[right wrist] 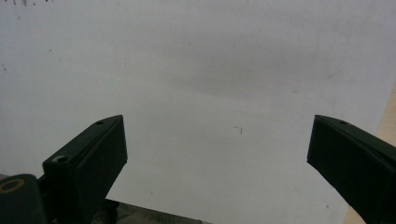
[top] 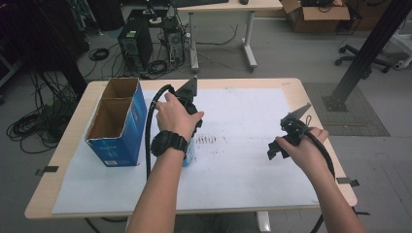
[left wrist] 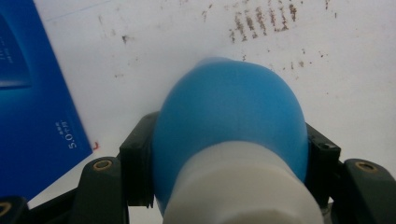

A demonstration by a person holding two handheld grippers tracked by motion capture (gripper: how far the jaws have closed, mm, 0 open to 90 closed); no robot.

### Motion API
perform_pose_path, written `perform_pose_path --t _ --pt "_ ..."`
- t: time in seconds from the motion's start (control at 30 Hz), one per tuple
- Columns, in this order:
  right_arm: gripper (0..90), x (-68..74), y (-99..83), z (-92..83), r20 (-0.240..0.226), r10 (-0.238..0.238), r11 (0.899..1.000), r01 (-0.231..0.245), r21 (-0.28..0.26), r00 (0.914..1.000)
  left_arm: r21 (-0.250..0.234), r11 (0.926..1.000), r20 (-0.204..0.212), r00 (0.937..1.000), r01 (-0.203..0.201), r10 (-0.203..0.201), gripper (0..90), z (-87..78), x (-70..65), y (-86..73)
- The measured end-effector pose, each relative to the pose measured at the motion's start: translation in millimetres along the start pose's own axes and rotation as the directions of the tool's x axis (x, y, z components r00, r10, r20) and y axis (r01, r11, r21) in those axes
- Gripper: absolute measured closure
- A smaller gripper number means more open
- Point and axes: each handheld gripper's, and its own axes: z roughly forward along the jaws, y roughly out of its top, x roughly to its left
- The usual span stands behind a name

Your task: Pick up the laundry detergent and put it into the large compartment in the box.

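A rounded blue bottle (left wrist: 229,107) with a wide white end sits between the jaws of my left gripper (left wrist: 229,142), and both black pads press on its sides. In the high view a pale sliver of the bottle (top: 188,154) shows under the left hand, which holds the left gripper (top: 192,138) pointing down at the paper, right of the blue box. My right gripper (top: 272,151) hovers low over the right part of the sheet. Its jaws stand wide apart (right wrist: 217,140) with bare white paper between them.
An open-topped blue cardboard box (top: 119,124) with two compartments stands at the table's left, close beside the left hand; its side shows as the box (left wrist: 32,102). A white paper sheet (top: 243,170) with dark smudges (top: 211,140) covers the wooden table (top: 39,208). Cables trail from both grippers.
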Motion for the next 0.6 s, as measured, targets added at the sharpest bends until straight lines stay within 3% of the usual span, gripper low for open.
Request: perform_pose_path --t 0.33,0.6 --pt "5.0 6.1 2.3 -4.1 0.003 -0.003 1.000 0.003 -0.003 1.0000 -0.013 0.9999 0.005 0.9999 -0.010 0.010 37.2 -31.7 5.1 -0.9" --pt "5.1 8.2 4.0 -10.5 0.003 -0.006 1.000 0.006 -0.011 1.0000 -0.027 0.9995 0.006 0.9998 -0.017 0.018 37.3 -66.9 13.2 0.4"
